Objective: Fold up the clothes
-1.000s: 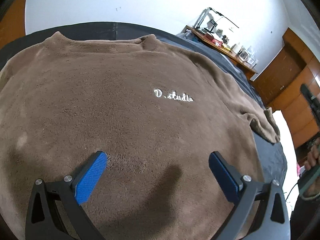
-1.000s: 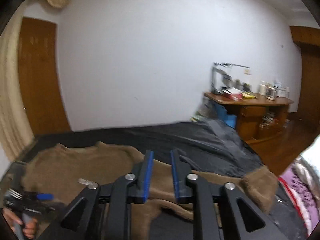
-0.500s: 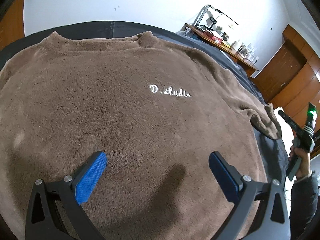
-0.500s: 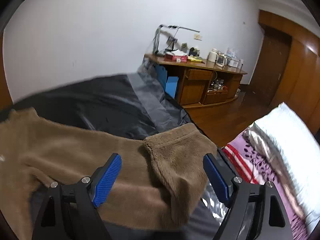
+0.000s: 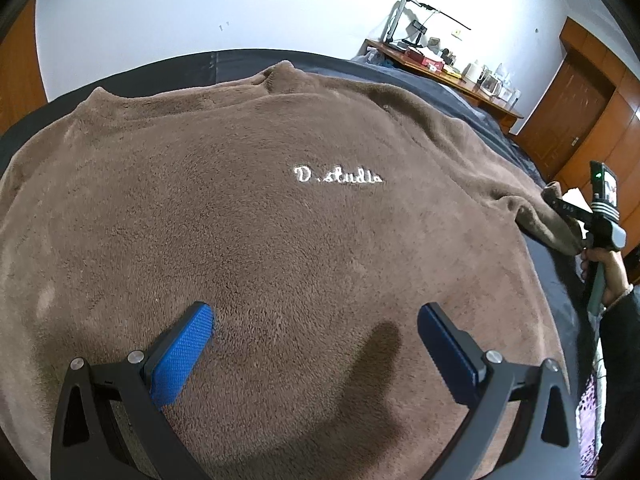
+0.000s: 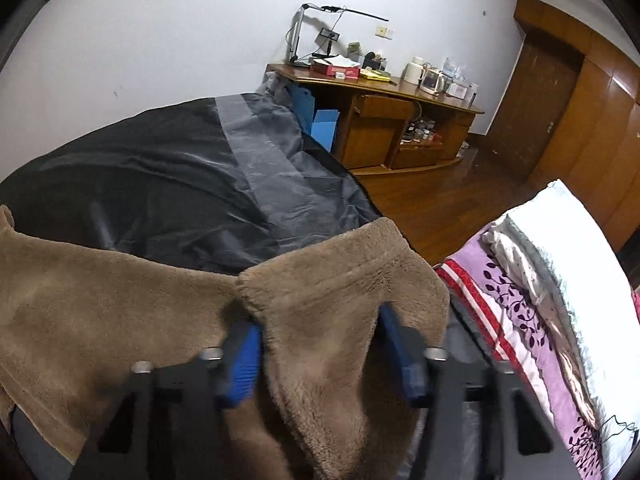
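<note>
On a bed with a dark cover (image 5: 236,65), a brown fleece sweater (image 5: 256,216) lies spread out flat, front side up, collar toward the far wall and white lettering (image 5: 338,175) on its chest. Above the lower part of the sweater the left gripper (image 5: 314,344) hangs with its fingers spread wide, nothing between the blue pads (image 5: 180,356); whether the tips touch the fleece I cannot tell. Its shadow falls on the fabric between the fingers.

Off at the sweater's right edge, the sleeve (image 6: 340,288) runs out along the cover toward the side of the bed, and its cuff end lies bunched between the fingers of the right gripper (image 6: 320,344). Those fingers stand partly apart, one blue pad (image 6: 242,360) on each side of the cuff; the fleece fills the gap and drapes over them, but the view is blurred and I cannot tell whether the pads actually pinch it. From the left wrist view the same gripper (image 5: 600,216) shows at the far right, held by a hand (image 5: 608,272) in a dark sleeve, right against the sleeve end (image 5: 548,216).

Beyond the bed stands a wooden desk (image 6: 380,120) along the white wall, cluttered with a lamp arm, boxes, a kettle and jars. Wooden wardrobe doors (image 6: 592,120) fill the right side, and purple patterned bedding (image 6: 532,320) with a white pillow (image 6: 568,248) lies just right of the cuff
</note>
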Available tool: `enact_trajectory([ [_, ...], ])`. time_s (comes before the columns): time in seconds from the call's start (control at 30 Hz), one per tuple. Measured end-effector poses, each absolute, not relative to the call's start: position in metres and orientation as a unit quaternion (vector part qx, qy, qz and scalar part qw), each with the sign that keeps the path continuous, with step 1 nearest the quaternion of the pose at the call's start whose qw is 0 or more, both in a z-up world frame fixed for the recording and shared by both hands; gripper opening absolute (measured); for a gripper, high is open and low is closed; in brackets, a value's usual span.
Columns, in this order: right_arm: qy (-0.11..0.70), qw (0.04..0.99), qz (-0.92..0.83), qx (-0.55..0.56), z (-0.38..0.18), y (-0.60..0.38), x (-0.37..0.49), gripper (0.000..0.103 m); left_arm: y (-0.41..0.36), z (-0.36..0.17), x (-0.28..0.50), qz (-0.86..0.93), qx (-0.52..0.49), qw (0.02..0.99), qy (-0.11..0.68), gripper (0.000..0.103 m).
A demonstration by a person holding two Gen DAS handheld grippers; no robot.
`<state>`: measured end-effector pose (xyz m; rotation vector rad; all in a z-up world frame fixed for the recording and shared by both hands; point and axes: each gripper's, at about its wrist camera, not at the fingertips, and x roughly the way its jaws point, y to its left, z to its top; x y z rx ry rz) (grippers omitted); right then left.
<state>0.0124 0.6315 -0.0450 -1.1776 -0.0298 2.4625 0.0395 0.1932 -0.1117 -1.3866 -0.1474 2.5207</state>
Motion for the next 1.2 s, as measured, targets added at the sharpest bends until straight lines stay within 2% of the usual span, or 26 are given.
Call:
enact_trajectory([
  [0.03,-0.008,0.209,0.885,-0.417,-0.042,0.631,0.015,0.036,0.193,-0.112,0.039,0.868,-0.477,0.130,-0.050,0.102],
  [0.17,0.003,0.225,0.891,-0.393,-0.029,0.629,0.026,0.026,0.191,-0.111,0.039,0.867,-0.477,0.132,-0.059,0.102],
  [0.37,0.000,0.179,0.928,-0.326,0.024,0.589,0.050,0.025,0.184,-0.109,0.039,0.861,-0.481,0.139,-0.087,0.102],
  [0.67,-0.076,-0.026,0.968,-0.237,0.089,0.427,0.085,0.025,0.161,-0.103,0.037,0.843,-0.483,0.165,-0.169,0.102],
  [0.87,-0.136,-0.153,0.948,-0.243,0.067,0.322,0.100,0.025,0.144,-0.100,0.037,0.826,-0.472,0.195,-0.238,0.102],
  [1.0,-0.172,-0.227,0.912,-0.296,0.031,0.280,0.101,0.025,0.134,-0.099,0.036,0.811,-0.464,0.217,-0.284,0.102],
  [1.1,-0.205,-0.259,0.883,-0.333,0.004,0.265,0.100,0.031,0.126,-0.098,0.035,0.798,-0.457,0.232,-0.318,0.102],
  [1.13,-0.218,-0.264,0.874,-0.345,-0.005,0.261,0.100,0.039,0.124,-0.098,0.035,0.793,-0.454,0.237,-0.330,0.102],
  [1.17,-0.222,-0.271,0.869,-0.350,-0.011,0.260,0.102,0.055,0.121,-0.098,0.035,0.788,-0.451,0.242,-0.341,0.102],
  [1.2,-0.226,-0.279,0.864,-0.355,-0.017,0.260,0.105,0.060,0.121,-0.098,0.034,0.785,-0.453,0.245,-0.346,0.102],
])
